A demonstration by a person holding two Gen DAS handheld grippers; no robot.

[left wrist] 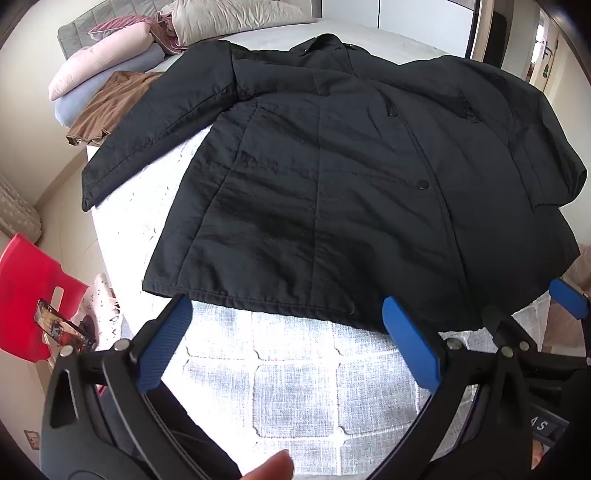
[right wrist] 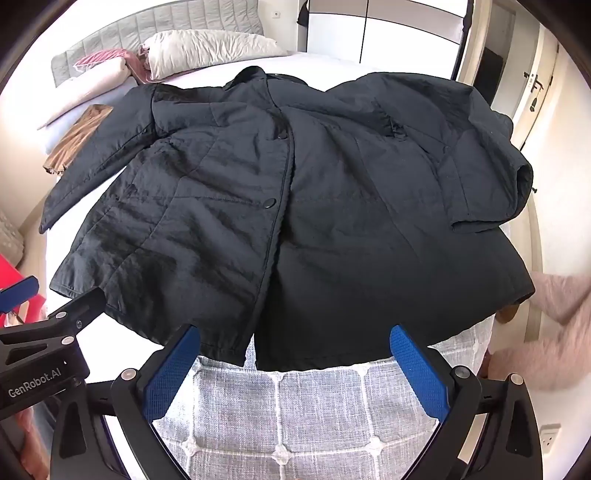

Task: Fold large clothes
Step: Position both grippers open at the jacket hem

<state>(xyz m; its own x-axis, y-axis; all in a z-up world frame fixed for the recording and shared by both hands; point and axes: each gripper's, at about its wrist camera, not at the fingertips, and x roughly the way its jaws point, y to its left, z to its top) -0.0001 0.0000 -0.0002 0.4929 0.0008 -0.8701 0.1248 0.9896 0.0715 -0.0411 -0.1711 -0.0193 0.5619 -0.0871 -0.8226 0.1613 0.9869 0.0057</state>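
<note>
A large black quilted jacket (left wrist: 332, 184) lies flat and face up on the bed, collar at the far end, hem toward me; it also shows in the right wrist view (right wrist: 288, 221). Its left sleeve stretches out to the left; its right sleeve is bent back at the bed's right edge. My left gripper (left wrist: 288, 314) is open and empty, just short of the hem. My right gripper (right wrist: 295, 343) is open and empty, its blue pads (right wrist: 417, 365) at the hem's lower edge. The right gripper also shows in the left wrist view (left wrist: 532, 314), and the left gripper in the right wrist view (right wrist: 55, 295).
A white and grey quilted mattress cover (right wrist: 295, 417) lies under the jacket. Pillows (left wrist: 221, 18) and a brown garment (left wrist: 107, 107) sit at the head of the bed. A red stool (left wrist: 26, 291) with a phone stands left of the bed. A door (right wrist: 532, 92) is at the far right.
</note>
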